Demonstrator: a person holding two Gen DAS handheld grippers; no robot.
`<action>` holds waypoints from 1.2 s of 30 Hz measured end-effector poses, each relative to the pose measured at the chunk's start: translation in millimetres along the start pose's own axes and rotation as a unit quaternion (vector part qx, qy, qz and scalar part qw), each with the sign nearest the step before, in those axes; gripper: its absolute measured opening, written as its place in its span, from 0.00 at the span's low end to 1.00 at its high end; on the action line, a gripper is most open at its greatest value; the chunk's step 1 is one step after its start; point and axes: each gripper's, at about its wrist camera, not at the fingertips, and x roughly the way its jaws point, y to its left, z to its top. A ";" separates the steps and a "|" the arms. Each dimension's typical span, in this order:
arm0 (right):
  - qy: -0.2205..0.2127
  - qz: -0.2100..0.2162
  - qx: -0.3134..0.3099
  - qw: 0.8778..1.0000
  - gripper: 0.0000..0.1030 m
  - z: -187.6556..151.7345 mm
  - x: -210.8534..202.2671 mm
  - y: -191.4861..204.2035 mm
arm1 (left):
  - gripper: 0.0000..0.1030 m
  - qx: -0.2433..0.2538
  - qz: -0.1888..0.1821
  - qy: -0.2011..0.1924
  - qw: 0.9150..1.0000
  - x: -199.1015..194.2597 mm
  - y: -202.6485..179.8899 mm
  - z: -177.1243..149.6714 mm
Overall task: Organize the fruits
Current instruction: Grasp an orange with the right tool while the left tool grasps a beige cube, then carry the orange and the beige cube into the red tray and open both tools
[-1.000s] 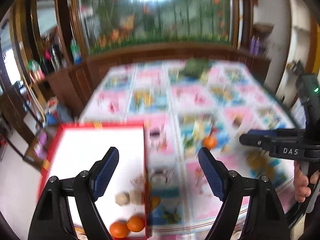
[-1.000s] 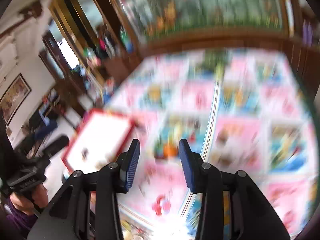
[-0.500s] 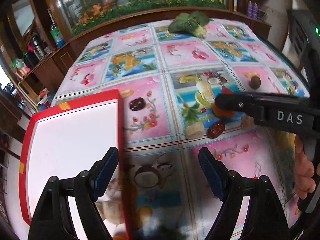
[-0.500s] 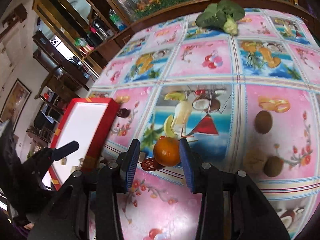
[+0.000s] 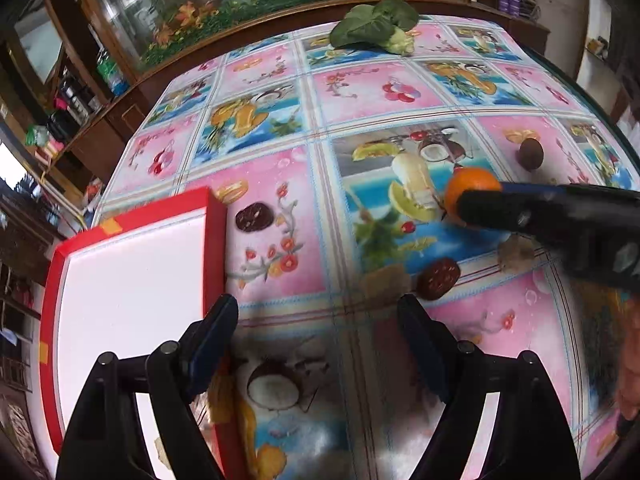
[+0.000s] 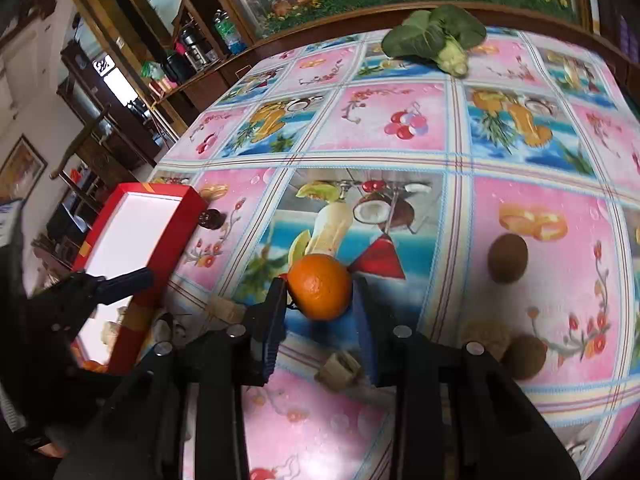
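Note:
An orange [image 6: 320, 287] lies on the fruit-print tablecloth, between the fingers of my right gripper [image 6: 320, 312], which stands open around it; contact is unclear. The orange also shows in the left wrist view [image 5: 470, 192] behind the right gripper's arm. A red box with a white inside [image 5: 132, 280] stands at the left; it shows in the right wrist view [image 6: 136, 232] too. My left gripper [image 5: 316, 344] is open and empty, hovering by the box's right wall. Two brown kiwis [image 6: 508, 258] [image 6: 524, 356] lie right of the orange.
Two dark red fruits [image 5: 254, 216] [image 5: 438, 278] and pale small chunks [image 6: 338, 366] lie on the cloth. A green leafy vegetable [image 6: 436, 38] sits at the far edge. A wooden cabinet with glass backs the table; shelves stand at the left.
Both grippers have dropped toward the table. My right gripper has advanced so the orange now sits between its fingers. My left gripper has moved lower beside the red box.

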 end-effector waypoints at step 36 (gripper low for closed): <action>-0.072 0.075 0.080 0.991 0.35 7.4 -36.9 -29.9 | 0.24 -0.071 -0.060 -0.115 0.989 -76.4 40.7 -15.0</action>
